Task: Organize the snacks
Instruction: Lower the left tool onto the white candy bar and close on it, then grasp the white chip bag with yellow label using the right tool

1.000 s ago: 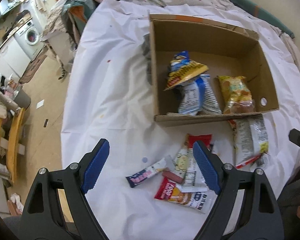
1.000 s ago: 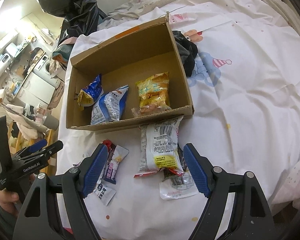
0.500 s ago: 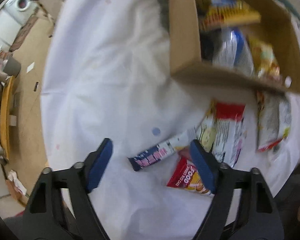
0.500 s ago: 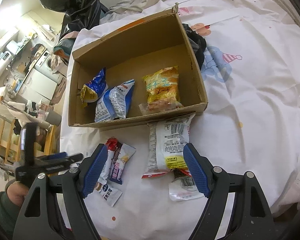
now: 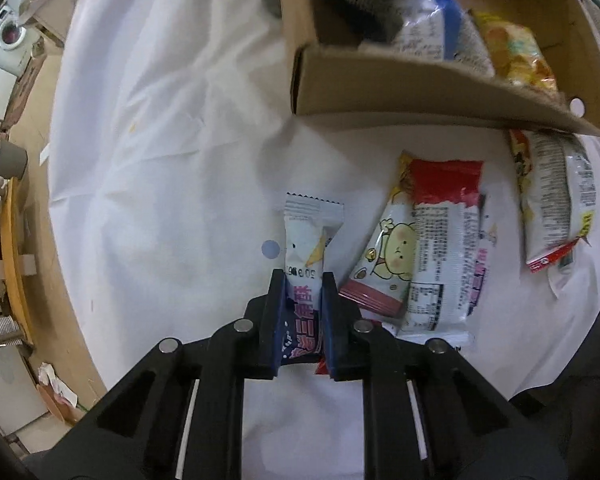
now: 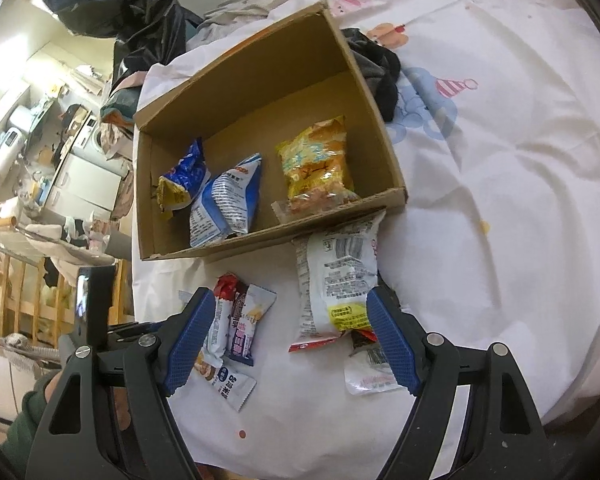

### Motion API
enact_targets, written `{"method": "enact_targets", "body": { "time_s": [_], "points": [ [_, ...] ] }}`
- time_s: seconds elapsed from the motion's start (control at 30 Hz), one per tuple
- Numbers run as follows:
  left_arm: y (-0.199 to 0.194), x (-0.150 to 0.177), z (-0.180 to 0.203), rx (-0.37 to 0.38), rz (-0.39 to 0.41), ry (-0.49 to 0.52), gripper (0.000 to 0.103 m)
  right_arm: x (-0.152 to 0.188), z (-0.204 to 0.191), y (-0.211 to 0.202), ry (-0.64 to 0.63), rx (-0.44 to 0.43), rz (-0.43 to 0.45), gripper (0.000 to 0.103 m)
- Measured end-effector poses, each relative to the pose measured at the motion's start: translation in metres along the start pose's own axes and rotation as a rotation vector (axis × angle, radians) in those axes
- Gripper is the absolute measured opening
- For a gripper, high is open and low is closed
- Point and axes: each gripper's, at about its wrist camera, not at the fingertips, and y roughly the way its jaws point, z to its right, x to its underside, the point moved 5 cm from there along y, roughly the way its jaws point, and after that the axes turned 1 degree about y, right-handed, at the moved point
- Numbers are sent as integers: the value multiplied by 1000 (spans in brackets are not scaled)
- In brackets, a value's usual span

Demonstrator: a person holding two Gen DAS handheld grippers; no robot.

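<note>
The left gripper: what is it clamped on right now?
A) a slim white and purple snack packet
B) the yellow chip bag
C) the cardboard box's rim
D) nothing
A: the left gripper has its blue pads shut on the slim packet lying on the white sheet, apart from the box.

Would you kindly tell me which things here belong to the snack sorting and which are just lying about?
Part of the job:
- cardboard box
- yellow bag and blue bags inside it
- slim packet clamped in the left gripper
- loose packets on the sheet

Lying about:
- dark cloth beside the box
- black plastic bag
</note>
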Motion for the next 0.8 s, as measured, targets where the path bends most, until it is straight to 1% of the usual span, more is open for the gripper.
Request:
{"method": "enact_targets", "body": {
  "time_s": [0.1,0.2,0.3,0.33,0.43,0.5,0.53,0.6,0.73,0.8],
  "points": [
    [-18,8,-6,58,27,-68,13,-2,8,-4,36,-6,10,81],
    [-35,15,-12,93,76,-117,13,-4,18,-8,80,-5,25,81],
    [-49,19,-17,127,116,-161,13,-3,31,-1,151,-5,-8,79],
    [-52,21,-20,135,125,-179,13,-2,35,4,167,8,-25,79],
    [-63,25,-22,163,136,-209,13,-2,33,18,144,55,-60,79],
    [-70,22,-22,175,140,-204,13,-2,28,27,113,89,-72,79],
    [-67,17,-16,178,141,-198,13,-3,25,32,91,111,-80,79],
    [-68,19,-9,179,148,-181,13,-5,20,43,64,142,-97,77],
    [-64,16,-10,183,144,-174,13,-2,19,64,46,175,-151,72],
    [-63,16,-13,198,142,-184,13,0,17,71,25,197,-166,72]
  ]
}}
